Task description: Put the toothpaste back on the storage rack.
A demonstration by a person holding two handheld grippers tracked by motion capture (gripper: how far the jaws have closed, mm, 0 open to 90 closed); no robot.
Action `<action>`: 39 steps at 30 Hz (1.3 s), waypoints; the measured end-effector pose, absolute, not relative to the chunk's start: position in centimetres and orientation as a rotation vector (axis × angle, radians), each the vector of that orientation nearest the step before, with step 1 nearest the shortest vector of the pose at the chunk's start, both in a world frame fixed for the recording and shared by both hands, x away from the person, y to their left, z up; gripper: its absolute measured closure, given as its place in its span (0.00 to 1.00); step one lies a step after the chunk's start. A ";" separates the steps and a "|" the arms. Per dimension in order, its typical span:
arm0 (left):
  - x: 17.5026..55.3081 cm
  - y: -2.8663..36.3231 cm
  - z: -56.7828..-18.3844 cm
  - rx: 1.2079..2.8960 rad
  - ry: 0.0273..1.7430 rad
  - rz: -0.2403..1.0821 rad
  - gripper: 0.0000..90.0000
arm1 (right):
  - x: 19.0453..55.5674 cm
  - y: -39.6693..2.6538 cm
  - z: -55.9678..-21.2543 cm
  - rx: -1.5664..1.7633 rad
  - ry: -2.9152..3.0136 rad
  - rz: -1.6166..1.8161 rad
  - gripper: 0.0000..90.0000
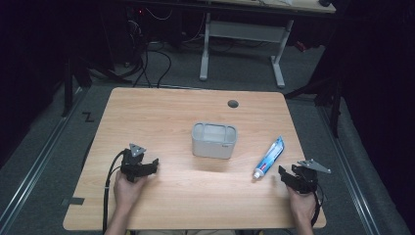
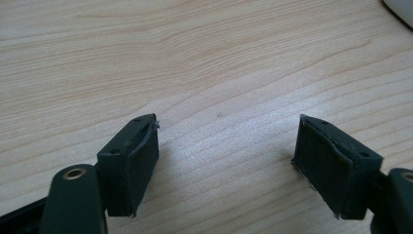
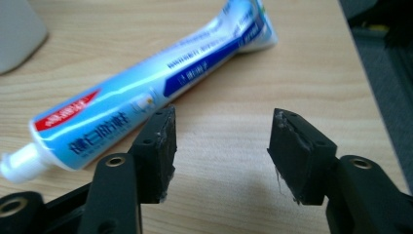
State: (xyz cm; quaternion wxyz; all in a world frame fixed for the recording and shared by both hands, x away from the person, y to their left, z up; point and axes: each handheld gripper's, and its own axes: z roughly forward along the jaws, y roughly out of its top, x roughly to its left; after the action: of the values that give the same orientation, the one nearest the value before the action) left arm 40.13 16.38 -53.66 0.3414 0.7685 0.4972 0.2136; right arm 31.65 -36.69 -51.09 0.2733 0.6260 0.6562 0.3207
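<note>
A blue and white toothpaste tube (image 1: 269,156) lies on the wooden table (image 1: 166,112), cap toward the person, right of a grey rectangular container (image 1: 214,140). My right gripper (image 1: 285,175) rests just right of the tube's cap end. In the right gripper view the tube (image 3: 146,97) lies to the left of and beyond the right gripper (image 3: 221,141), whose jaws stand apart with only bare wood between them. My left gripper (image 1: 154,164) sits at the table's left front, pointing toward the container. Over bare wood, the left gripper (image 2: 226,151) is open wide and empty.
The container (image 3: 17,34) shows as a pale corner at the upper left of the right gripper view. A round cable hole (image 1: 233,104) is near the table's far edge. The table's right edge (image 3: 365,63) runs close beside my right gripper. A desk frame (image 1: 242,34) stands beyond.
</note>
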 end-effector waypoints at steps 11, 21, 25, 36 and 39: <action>40.1 16.4 -53.7 1.998 1.294 0.558 0.27 | 31.2 -35.8 -49.7 1.622 1.767 0.929 0.52; 40.1 16.3 -53.7 1.997 1.294 0.559 0.27 | 31.6 -34.1 -48.0 1.562 1.780 0.926 0.50; 40.1 16.3 -53.7 1.997 1.294 0.559 0.27 | 32.4 -33.8 -47.6 1.590 1.802 0.914 0.47; 40.1 16.3 -53.7 1.997 1.294 0.559 0.27 | 35.2 -33.2 -46.9 1.670 1.839 0.838 0.41; 40.1 16.3 -53.7 1.997 1.294 0.559 0.27 | 36.3 -33.0 -47.0 1.679 1.856 0.814 0.41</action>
State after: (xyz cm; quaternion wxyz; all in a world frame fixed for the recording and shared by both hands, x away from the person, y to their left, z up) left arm 40.14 16.33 -53.67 0.3415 0.7679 0.4976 0.2147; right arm 36.31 -33.02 -46.99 0.2522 0.6174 0.6825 0.2992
